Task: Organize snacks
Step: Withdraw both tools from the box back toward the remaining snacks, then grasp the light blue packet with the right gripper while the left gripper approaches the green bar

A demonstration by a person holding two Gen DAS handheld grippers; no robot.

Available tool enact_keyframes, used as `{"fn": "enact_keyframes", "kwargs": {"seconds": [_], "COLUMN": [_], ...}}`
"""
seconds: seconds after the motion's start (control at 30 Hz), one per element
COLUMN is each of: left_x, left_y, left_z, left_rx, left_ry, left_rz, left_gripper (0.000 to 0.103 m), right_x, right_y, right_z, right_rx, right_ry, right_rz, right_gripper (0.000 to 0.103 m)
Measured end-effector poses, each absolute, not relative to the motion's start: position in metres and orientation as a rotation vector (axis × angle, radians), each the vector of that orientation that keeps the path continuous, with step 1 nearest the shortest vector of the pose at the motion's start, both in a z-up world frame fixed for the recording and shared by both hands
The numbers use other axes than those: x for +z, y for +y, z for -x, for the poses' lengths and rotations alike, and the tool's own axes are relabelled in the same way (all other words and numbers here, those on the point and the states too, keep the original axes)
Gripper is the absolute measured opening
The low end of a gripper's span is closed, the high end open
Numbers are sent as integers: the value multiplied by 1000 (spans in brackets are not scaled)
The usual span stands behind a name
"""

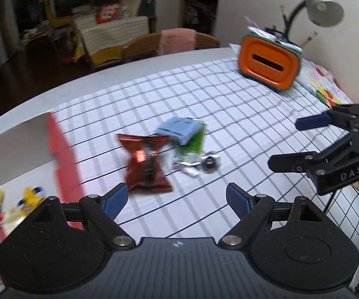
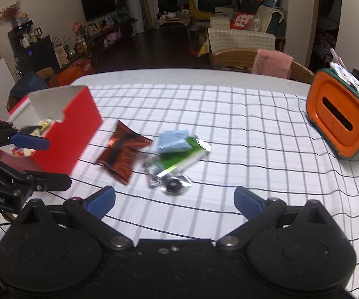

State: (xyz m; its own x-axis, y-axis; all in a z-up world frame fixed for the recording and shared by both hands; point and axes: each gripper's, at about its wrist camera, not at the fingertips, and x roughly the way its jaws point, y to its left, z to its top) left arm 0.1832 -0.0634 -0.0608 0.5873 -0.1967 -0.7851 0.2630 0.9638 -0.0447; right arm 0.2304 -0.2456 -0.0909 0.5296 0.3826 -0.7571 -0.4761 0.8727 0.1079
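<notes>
several snacks wait on the table: brown packet, blue packet, green packet. left gripper and right gripper hover, jaws spread, empty. next: likely pinch the brown packet, carry to red box.

- Glossy, crinkled foil on the reddish-brown snack packet, catching the light.
- Shiny silver foil on the small wrapped sweet; glossy film on the green packet.
- Matt card on the red box, plain white inside.
- Smooth checked cloth over the worktop.
- Smooth, slightly shiny plastic on the orange holder.
- Brushed metal shade on the lamp.
</notes>
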Motion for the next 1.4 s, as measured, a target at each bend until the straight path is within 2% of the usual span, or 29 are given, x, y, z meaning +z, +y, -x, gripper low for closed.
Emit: {"fn": "enact_keyframes", "kwargs": {"seconds": [0.3,0.53,0.87,1.03,1.2,1.3,1.4], "left_x": [-90,-106,-115,-120,-124,-124,-124], "left_y": [-111,-121,-114,-115,-118,-119,-121], "left_z": [-218,-227,-232,-235,-238,-240,-242], "left_rx": [-322,-273,-213,-208,-210,-215,-219], "left_ry": [941,951,972,990,999,1001,1003], "left_rz": [-120,-131,-126,-139,-141,-144,-149], "left_gripper": [86,86,81,71,70,70,70], "right_x": [-112,-114,-144,-159,-168,-170,-171], "right_y": [-289,-256,-179,-160,-156,-155,-152], "right_z": [-268,-323,-361,-365,-370,-370,-369], "right_rx": [509,598,728,727,713,711,713], "right_ry": [906,895,951,966,974,967,948], "right_rz": [131,174,249,314,349,366,392], "right_gripper": [101,99,81,70,57,56,50]}}
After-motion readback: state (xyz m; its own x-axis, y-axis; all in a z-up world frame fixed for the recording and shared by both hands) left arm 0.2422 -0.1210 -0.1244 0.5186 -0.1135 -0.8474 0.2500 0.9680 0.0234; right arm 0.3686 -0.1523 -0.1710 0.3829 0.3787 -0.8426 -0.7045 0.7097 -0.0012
